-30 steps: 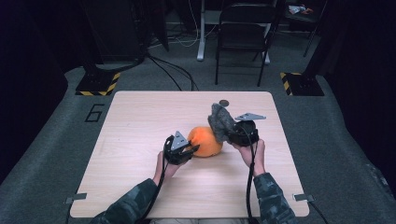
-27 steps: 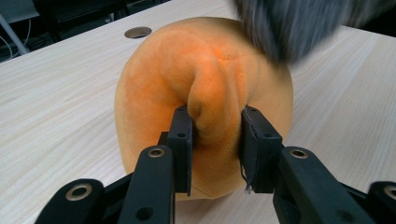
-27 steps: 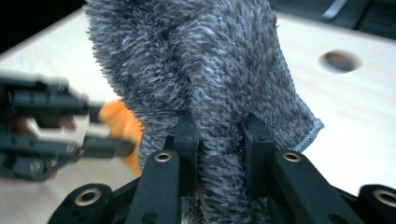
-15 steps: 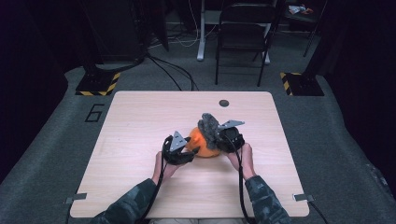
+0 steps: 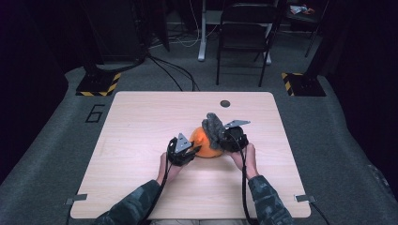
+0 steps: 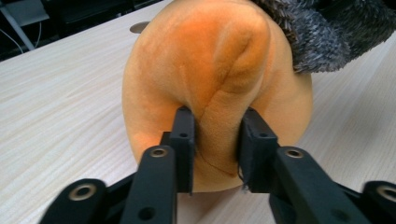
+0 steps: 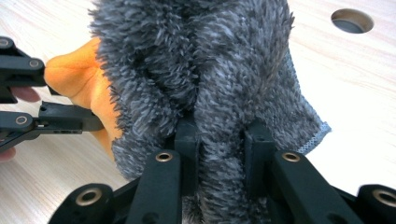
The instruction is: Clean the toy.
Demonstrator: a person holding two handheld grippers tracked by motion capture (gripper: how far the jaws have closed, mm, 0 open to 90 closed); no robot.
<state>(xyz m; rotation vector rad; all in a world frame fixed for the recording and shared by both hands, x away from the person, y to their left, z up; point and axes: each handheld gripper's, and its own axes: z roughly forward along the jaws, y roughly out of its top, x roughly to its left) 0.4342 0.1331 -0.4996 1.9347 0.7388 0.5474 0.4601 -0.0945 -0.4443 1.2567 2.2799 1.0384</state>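
Since a second ago our right gripper [image 5: 220, 136] has carried the fuzzy grey cloth [image 5: 213, 127] down onto the orange plush ball [image 5: 205, 143] mid-tabletop [image 5: 141, 122]. Our left gripper [image 5: 191, 149], jaws just closing, pinches a fold of the ball's soft, seamed skin; the right clamps the cloth.

A "6" [image 5: 95, 113] is marked on the grey floor [image 5: 56, 140] left of the table [image 5: 141, 117].

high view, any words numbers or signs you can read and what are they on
"6": a large dark numeral on the grey floor mat, left of the wooden table.
Yellow-and-black hazard stripes, no words: on the two black stand bases.
Nothing readable on the orange plush or grey fuzzy cloth.
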